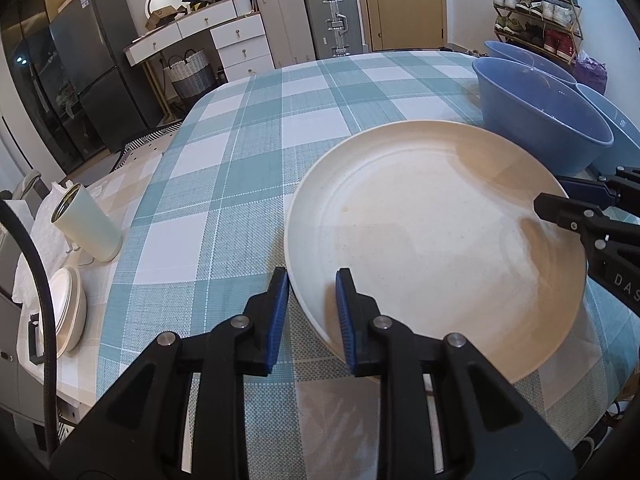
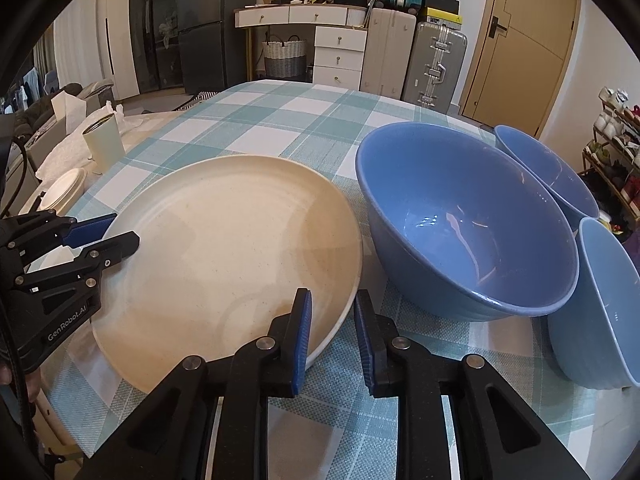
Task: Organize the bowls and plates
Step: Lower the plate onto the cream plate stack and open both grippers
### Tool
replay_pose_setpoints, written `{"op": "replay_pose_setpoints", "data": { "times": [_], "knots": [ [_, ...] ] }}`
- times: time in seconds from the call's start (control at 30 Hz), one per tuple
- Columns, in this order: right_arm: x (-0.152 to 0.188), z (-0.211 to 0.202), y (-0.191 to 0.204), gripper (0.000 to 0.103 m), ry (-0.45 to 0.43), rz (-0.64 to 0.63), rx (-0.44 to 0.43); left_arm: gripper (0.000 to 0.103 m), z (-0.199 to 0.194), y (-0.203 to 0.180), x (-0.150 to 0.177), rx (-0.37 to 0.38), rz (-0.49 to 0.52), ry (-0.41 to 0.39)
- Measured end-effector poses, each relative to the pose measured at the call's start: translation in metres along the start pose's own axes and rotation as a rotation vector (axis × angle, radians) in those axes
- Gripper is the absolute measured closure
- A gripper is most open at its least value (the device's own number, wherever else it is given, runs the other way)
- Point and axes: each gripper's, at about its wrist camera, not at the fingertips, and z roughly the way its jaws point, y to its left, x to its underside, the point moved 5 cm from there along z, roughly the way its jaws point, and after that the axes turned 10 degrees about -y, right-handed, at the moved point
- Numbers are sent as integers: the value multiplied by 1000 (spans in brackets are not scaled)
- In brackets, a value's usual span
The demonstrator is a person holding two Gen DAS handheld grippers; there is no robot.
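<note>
A large cream plate [image 1: 432, 240] [image 2: 224, 256] lies low over the checked tablecloth. My left gripper [image 1: 312, 280] [image 2: 120, 236] straddles its near-left rim, one blue pad outside and one inside, shut on the rim. My right gripper [image 2: 332, 312] [image 1: 560, 200] clamps the opposite rim the same way, with its left pad over the plate's inside. A big blue bowl [image 2: 460, 220] [image 1: 536, 120] stands just right of the plate. Two more blue bowls sit behind it [image 2: 544, 164] and at the right edge [image 2: 600, 304].
A pale green cup [image 1: 88, 224] [image 2: 104, 140] and a stack of small white dishes [image 1: 68, 312] [image 2: 66, 188] stand at the table's left edge on white paper. A black cable [image 1: 40, 320] hangs at the left. A dresser, suitcases and a shoe rack stand beyond the table.
</note>
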Motion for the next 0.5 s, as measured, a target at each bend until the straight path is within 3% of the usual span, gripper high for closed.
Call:
{"op": "replay_pose_setpoints", "data": {
  "times": [0.27, 0.4, 0.5],
  "knots": [
    [1, 1, 3, 79, 2, -2, -13, 81, 0, 0, 1, 13, -9, 2],
    [1, 1, 4, 76, 5, -15, -17, 73, -2, 1, 0, 39, -27, 4],
    [0, -4, 4, 63, -4, -14, -32, 60, -6, 0, -3, 52, -35, -6]
  ]
}}
